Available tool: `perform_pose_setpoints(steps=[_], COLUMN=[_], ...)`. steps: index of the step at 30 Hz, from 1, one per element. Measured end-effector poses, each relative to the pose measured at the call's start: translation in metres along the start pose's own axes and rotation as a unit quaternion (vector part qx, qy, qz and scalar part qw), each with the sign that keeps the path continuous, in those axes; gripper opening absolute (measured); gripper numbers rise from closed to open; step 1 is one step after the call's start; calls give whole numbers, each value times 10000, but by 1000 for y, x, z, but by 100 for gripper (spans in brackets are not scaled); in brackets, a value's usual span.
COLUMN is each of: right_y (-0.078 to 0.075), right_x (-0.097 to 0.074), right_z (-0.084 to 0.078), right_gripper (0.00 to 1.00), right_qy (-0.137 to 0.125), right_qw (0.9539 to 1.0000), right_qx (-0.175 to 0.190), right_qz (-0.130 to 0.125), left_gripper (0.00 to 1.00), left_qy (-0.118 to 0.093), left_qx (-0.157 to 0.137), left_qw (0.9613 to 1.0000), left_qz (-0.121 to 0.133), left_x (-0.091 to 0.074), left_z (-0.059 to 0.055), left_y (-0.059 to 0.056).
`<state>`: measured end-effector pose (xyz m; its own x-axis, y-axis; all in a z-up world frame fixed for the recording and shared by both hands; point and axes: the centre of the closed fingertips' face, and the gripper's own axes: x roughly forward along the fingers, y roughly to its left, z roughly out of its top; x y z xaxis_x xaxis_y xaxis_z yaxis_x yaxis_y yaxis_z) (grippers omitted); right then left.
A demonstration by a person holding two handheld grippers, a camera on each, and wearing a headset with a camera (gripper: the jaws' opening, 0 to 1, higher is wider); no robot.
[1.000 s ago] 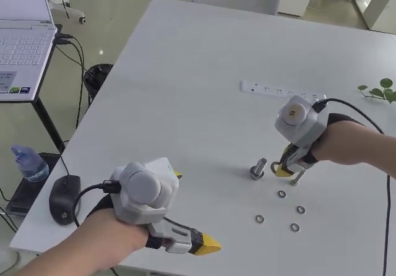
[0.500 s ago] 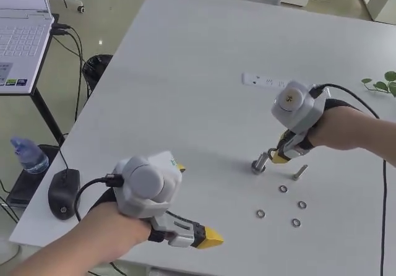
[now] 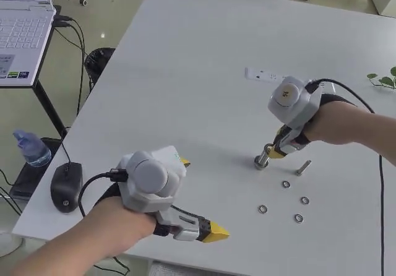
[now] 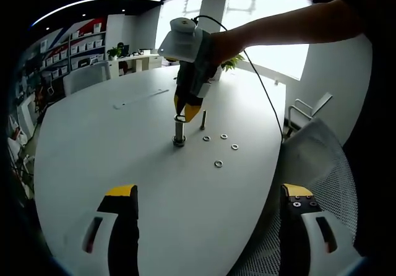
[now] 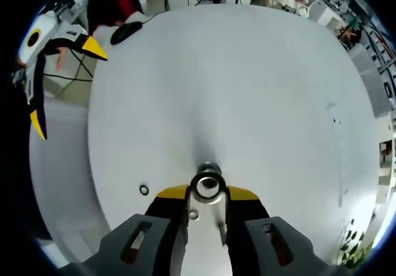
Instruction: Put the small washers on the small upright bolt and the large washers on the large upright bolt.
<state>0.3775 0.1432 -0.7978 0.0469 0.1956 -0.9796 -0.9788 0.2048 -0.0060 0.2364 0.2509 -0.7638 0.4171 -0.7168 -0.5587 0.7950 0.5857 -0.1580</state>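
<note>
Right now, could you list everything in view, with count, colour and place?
Table: one, white, under everything.
Large bolt: one, silver, upright on the table.
Small bolt: one, silver, beside the large bolt.
Loose washers: four, silver, flat near the bolts.
Held washer: one, silver, between the right jaws, at the large bolt's top.
Power strip: one, white, beyond the bolts.
Laptop: one, white, far left.
Bottle: one, bluish, beside the table.
Mouse: one, black, by the bottle.
Left gripper: one, grey and yellow, open, near the table's edge.
Right gripper: one, same colours, shut on the washer.
</note>
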Motion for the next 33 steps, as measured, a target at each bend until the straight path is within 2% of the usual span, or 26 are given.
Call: perform_pose_setpoints(steps=[3, 9, 15, 19, 22, 26, 29, 33], right_y=[-2, -3, -3, -3, -3, -3, -3, -4], right_x=[2, 5, 9, 9, 10, 11, 12, 13], right_z=[0, 3, 3, 3, 3, 2, 3, 3], right_gripper=[21, 22, 22, 22, 22, 22, 22, 22], right_qy=[23, 9, 72, 71, 77, 112, 125, 127], right_qw=[10000, 10000, 9998, 9999, 9999, 9998, 9998, 9997], right_qx=[-35, -72, -158, -148, -153, -160, -178, -201], right_qz=[-17, 3, 6, -3, -5, -17, -45, -62], left_gripper=[95, 96, 96, 96, 96, 96, 95, 94], left_qy=[-34, -168, -325, -363, -424, -387, -297, -318], left_qx=[43, -11, 92, 177, 196, 222, 186, 156], left_qw=[10000, 9998, 9993, 9991, 9988, 9990, 9994, 9994], left_qz=[-8, 78, 170, 155, 123, 64, 27, -4], left_x=[4, 12, 22, 31, 32, 31, 31, 30], left_z=[2, 8, 14, 17, 23, 23, 18, 18], left_y=[-4, -1, 0, -4, -9, -16, -18, -20])
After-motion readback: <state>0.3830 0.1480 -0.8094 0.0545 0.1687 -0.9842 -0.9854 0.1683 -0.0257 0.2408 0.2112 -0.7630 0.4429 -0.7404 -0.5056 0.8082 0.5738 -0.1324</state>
